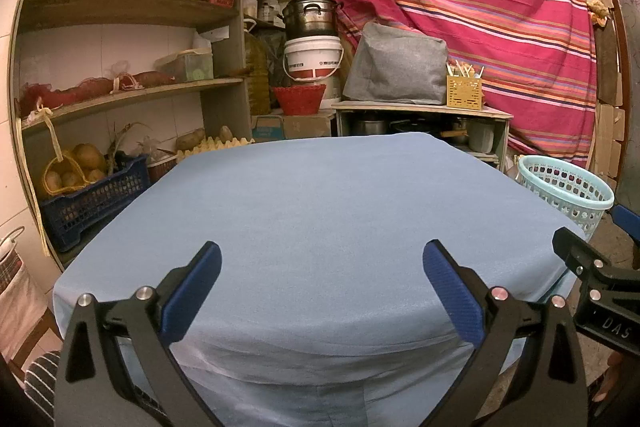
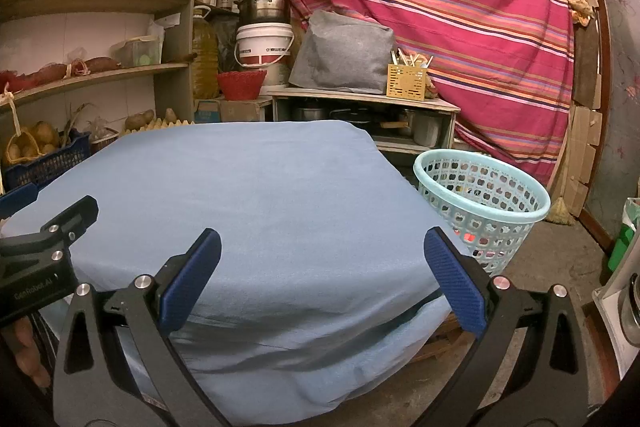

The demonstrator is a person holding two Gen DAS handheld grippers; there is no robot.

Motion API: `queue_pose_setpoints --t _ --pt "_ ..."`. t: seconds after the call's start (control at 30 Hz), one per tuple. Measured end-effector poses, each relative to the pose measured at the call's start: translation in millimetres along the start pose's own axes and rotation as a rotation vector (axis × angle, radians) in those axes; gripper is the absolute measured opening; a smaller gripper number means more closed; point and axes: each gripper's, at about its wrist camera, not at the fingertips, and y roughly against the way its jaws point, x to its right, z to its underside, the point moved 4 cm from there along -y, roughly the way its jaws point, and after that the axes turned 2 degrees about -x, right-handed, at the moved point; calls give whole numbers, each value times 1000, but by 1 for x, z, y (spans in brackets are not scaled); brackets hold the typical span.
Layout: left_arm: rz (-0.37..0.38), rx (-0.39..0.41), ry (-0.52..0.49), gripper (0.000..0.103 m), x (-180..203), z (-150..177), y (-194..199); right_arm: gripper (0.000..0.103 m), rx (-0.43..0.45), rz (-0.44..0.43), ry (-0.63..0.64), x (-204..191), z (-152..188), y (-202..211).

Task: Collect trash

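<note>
A table under a plain blue cloth (image 1: 320, 207) fills the middle of both views (image 2: 248, 195); I see no trash on it. A light-blue perforated basket (image 2: 484, 203) stands on the floor at the table's right side, with something red low inside; it also shows in the left wrist view (image 1: 568, 191). My left gripper (image 1: 322, 263) is open and empty over the near table edge. My right gripper (image 2: 322, 251) is open and empty over the near right part of the table. Each gripper shows at the edge of the other's view.
Wooden shelves (image 1: 120, 91) with boxes, baskets and potatoes stand at the left. A low cabinet (image 2: 360, 99) with a grey covered object and a yellow utensil holder stands behind the table. A striped red cloth (image 2: 440, 7) hangs at the back. Bare floor (image 2: 552, 267) lies right of the basket.
</note>
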Motion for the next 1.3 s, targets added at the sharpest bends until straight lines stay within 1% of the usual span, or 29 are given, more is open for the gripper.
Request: queue_pose_setpoints --t 0.87,1.3 --pt "-3 8 7 98 -5 -4 0 99 1 -1 0 3 1 0" --pt "3 7 -9 98 -6 -8 0 99 0 -2 0 3 0 1"
